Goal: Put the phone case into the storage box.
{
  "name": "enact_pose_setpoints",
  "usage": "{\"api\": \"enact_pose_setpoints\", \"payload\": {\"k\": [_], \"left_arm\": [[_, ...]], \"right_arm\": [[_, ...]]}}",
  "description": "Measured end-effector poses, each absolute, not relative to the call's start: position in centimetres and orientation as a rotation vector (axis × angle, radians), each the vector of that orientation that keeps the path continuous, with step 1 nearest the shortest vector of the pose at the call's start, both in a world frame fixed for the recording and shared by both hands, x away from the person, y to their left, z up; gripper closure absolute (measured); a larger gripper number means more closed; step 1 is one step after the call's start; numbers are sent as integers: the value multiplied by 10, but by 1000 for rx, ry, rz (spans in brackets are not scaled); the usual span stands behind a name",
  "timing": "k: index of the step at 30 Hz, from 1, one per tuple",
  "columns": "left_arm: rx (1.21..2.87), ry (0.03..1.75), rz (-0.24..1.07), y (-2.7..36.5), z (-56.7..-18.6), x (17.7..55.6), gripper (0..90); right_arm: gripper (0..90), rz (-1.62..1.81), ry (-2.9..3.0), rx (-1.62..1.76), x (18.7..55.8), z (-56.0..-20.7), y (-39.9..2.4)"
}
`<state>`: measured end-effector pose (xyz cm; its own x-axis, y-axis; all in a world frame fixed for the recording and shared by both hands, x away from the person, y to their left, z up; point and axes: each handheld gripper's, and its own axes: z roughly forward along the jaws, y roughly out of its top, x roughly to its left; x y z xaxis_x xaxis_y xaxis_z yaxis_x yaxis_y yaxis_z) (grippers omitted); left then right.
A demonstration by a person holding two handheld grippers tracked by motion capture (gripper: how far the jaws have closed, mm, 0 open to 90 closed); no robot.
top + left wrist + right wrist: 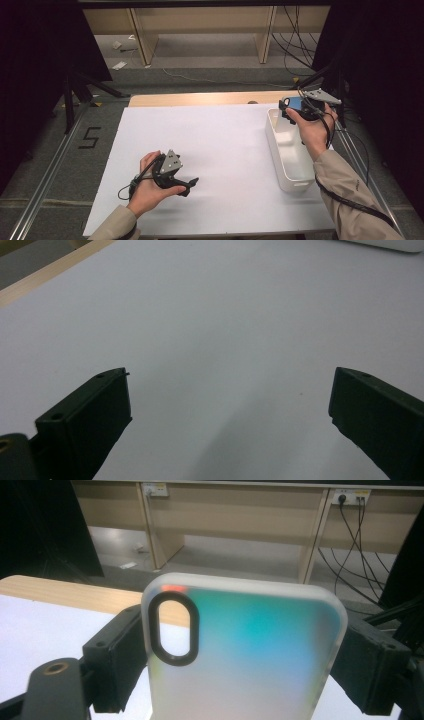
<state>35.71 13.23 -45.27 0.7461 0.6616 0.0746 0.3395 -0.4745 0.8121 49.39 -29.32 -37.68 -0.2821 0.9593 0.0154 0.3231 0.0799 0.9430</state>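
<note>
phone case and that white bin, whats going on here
A person at a table holds a hand-held gripper in each hand. The right hand-held gripper is clamped on a frosted phone case with a blue-green tint, held over the far end of a long white bin at the right side of the white table sheet. The left hand-held gripper rests low over the sheet, jaws wide apart with nothing between them.
</note>
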Motion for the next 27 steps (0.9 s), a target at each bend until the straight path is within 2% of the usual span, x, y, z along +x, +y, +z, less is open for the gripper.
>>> {"api": "enact_pose_setpoints", "payload": {"k": [27], "left_arm": [[2095,749,494,133,-452,357,28]], "right_arm": [[179,1201,1695,1284,503,-379,-291]]}}
